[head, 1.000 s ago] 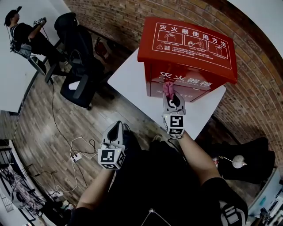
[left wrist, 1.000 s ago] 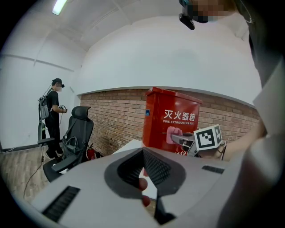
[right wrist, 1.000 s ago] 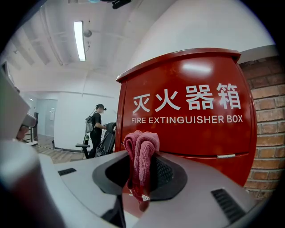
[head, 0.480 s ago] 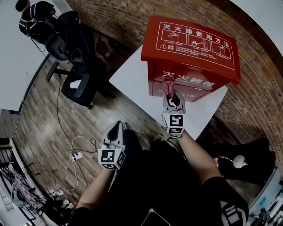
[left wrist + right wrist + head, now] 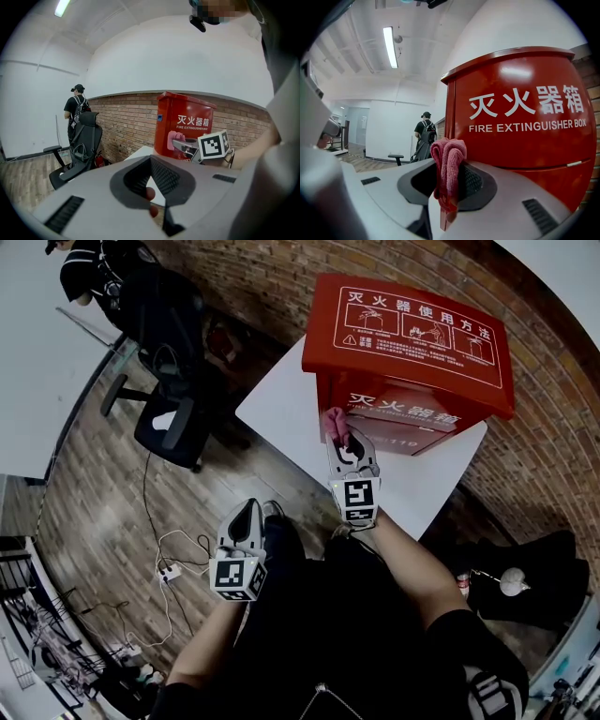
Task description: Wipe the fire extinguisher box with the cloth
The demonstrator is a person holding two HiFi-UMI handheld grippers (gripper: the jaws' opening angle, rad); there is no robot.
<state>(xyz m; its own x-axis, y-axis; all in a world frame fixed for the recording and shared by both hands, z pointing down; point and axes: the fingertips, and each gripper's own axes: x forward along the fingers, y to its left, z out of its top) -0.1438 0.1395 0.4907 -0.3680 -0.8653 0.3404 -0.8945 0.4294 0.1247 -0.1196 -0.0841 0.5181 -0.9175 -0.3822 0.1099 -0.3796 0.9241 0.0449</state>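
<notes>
The red fire extinguisher box [image 5: 408, 343] stands on a white table [image 5: 291, 413] against the brick wall; its front fills the right gripper view [image 5: 525, 117] and shows in the left gripper view [image 5: 185, 124]. My right gripper [image 5: 336, 432] is shut on a folded pink cloth [image 5: 333, 423], which sticks up between the jaws [image 5: 447, 161] at the box's front left corner. The left gripper [image 5: 246, 514] hangs low over my lap, away from the table, jaws shut with nothing in them [image 5: 157, 185].
A black office chair [image 5: 173, 409] stands left of the table on the wood floor. A person [image 5: 89, 268] is at the far top left. Cables and a power strip [image 5: 164, 570] lie on the floor. A dark bag [image 5: 525, 577] sits at right.
My right gripper has shifted left along the box's front with the cloth, from the front's middle to its left corner. The left gripper has stayed put. The person in the background has moved.
</notes>
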